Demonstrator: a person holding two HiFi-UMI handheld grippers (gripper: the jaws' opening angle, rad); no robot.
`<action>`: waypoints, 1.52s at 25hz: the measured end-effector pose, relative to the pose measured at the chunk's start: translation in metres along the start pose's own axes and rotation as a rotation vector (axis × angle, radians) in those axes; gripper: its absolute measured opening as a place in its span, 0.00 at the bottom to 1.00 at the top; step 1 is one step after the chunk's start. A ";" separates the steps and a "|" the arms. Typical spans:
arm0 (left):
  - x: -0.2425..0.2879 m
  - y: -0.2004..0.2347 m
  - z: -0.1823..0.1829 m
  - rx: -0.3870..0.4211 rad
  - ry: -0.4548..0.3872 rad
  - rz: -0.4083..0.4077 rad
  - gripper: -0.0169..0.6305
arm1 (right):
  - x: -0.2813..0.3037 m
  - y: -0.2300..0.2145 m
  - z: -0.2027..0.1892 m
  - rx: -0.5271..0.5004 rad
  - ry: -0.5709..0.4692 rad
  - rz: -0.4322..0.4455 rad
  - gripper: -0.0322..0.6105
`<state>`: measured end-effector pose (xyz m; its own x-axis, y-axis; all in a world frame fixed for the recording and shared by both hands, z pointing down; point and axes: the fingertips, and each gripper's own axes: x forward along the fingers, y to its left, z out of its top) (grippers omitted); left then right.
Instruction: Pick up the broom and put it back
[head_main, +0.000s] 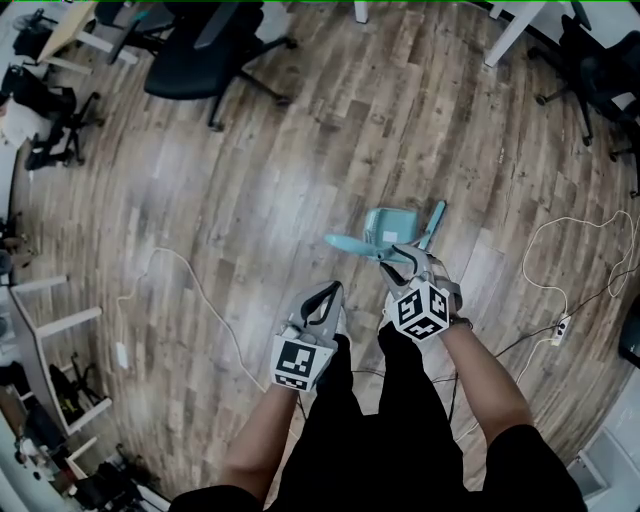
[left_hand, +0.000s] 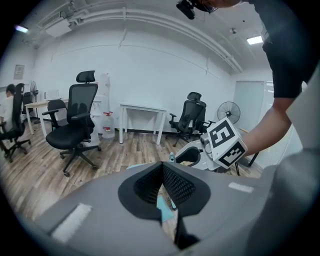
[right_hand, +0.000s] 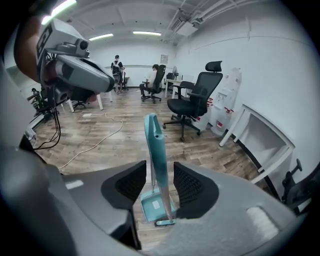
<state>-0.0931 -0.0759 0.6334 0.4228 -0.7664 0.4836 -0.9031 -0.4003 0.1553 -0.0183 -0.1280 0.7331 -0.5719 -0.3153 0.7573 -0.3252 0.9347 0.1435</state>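
Left gripper (left_hand: 162, 168): the jaws are pressed together at their tips, and nothing is held between them.
Right gripper (right_hand: 160, 176): the jaws are spread apart; it is tilted down toward the floor (head_main: 300, 150).
Broom (right_hand: 155, 147): it is stood upright on the wooden floor just ahead of the person; its teal handle is seen in the gap between the right jaws, and a sliver of space is left beside the right pad.
Dustpan (right_hand: 151, 205): it is set on the floor at the broom's foot.
Office chair (head_main: 215, 45): it is parked well apart.
Cable (head_main: 190, 280): it is trailed across the boards.
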 end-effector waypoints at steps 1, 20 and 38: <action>0.000 -0.001 -0.002 -0.007 0.005 -0.001 0.05 | 0.002 0.000 0.000 -0.018 -0.003 0.006 0.32; 0.000 -0.005 -0.020 -0.039 0.057 -0.014 0.05 | -0.002 -0.007 -0.003 -0.025 -0.035 -0.034 0.19; -0.003 -0.040 -0.005 0.099 0.052 -0.122 0.05 | -0.050 -0.019 -0.045 0.083 -0.008 -0.192 0.19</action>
<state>-0.0581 -0.0552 0.6301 0.5222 -0.6830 0.5107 -0.8325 -0.5382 0.1315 0.0499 -0.1231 0.7211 -0.4996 -0.4880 0.7157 -0.4896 0.8407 0.2315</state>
